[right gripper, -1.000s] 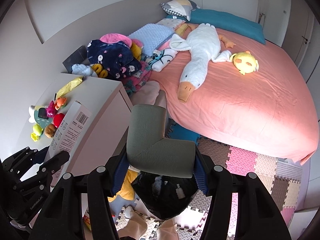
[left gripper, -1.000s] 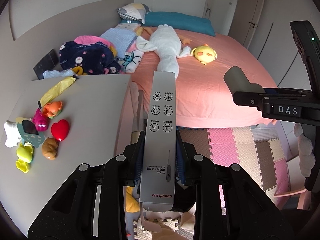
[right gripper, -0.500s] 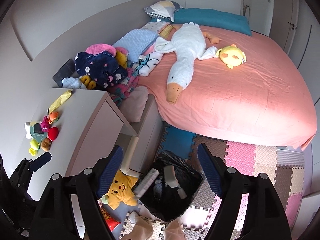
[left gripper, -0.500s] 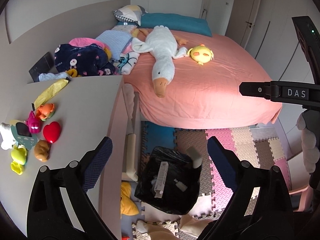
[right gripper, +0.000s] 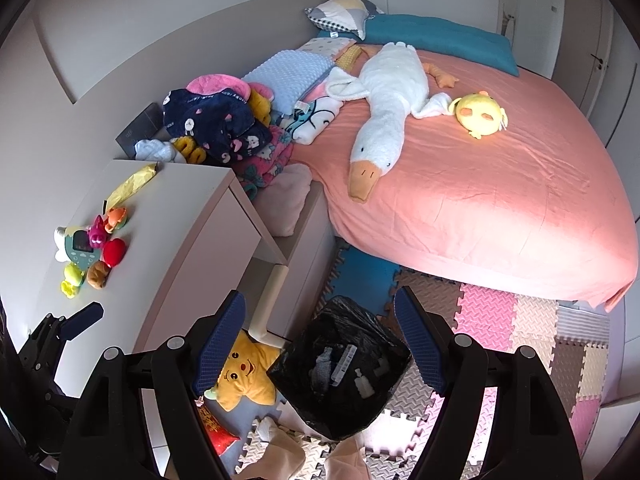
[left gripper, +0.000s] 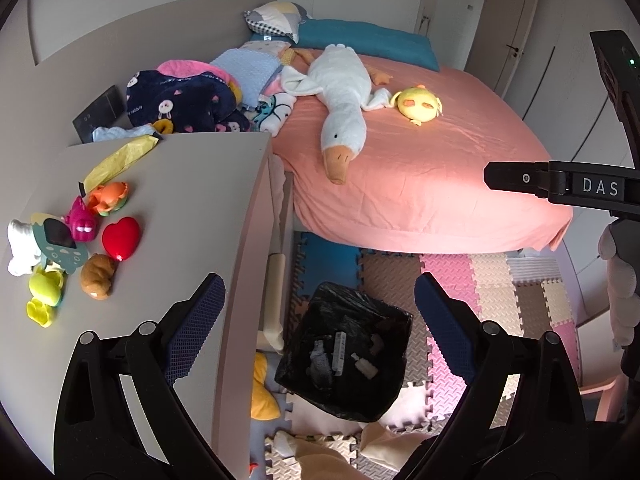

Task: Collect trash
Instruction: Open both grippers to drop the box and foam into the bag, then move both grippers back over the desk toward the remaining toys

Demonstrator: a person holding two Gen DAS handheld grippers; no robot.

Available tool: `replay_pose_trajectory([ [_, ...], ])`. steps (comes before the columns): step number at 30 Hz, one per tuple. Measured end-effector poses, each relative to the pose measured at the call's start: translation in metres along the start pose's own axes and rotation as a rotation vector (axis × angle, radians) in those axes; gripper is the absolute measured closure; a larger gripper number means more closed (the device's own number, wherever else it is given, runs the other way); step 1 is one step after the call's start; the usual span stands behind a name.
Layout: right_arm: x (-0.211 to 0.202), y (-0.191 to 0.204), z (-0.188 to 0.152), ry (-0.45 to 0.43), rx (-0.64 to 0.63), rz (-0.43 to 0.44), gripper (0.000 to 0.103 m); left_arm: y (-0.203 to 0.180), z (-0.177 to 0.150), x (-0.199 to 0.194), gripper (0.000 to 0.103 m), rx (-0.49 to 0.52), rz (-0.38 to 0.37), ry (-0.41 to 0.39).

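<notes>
Left tongs [left gripper: 316, 312] spread wide, nothing between the blue pads, hovering tilted down over the black-lined trash bin [left gripper: 348, 356] at about 6 o'clock in the left wrist view. Right tongs [right gripper: 320, 336] likewise spread and empty, poised above the same bin. Probably parked there because both loads have been dropped: inside the bag, a long pale box [left gripper: 340, 354], a small white bottle-like piece [left gripper: 366, 368] and a grey scrap [left gripper: 318, 362], all lying loose on the black liner.

Still on the desk [left gripper: 192, 208], at about 10 o'clock from the left tongs: a crumpled yellow wrapper [left gripper: 120, 160], likely the next piece of trash, well apart from the bin. Just below it, a cluster of small toys, among them a red heart [left gripper: 121, 237], presumably meant to stay.

Outward: foam puzzle mats [left gripper: 500, 280] on the floor under the bin, a yellow star cushion [right gripper: 244, 376] beside it at 9 o'clock in the right wrist view. Beyond, at 12 o'clock, a bed [left gripper: 440, 168] in a pink sheet with a white goose plush [left gripper: 344, 96], a yellow chick plush [left gripper: 420, 104] and heaped blankets near the wall.
</notes>
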State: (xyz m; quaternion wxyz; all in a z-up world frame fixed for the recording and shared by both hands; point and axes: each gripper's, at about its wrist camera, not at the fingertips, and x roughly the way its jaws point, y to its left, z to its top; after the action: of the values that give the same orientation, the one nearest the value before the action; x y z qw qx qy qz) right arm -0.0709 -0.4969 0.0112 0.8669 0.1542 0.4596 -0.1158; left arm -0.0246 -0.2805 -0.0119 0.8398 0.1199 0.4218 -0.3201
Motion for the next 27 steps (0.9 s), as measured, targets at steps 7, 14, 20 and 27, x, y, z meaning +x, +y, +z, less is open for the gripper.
replay_pose_trajectory([
  [7,0.009,0.023,0.002,0.011,-0.037,0.018,0.026,0.020,-0.007,-0.005,0.011,-0.035,0.020,0.002],
  [14,0.018,0.053,0.005,0.022,-0.087,0.046,0.026,0.045,-0.016,-0.012,0.011,-0.071,0.052,0.006],
  [20,0.028,0.085,0.006,0.030,-0.135,0.077,0.026,0.070,-0.026,-0.020,0.011,-0.110,0.088,0.009],
  [27,0.039,0.125,0.006,0.042,-0.188,0.113,0.026,0.100,-0.040,-0.030,0.011,-0.160,0.135,0.015],
])
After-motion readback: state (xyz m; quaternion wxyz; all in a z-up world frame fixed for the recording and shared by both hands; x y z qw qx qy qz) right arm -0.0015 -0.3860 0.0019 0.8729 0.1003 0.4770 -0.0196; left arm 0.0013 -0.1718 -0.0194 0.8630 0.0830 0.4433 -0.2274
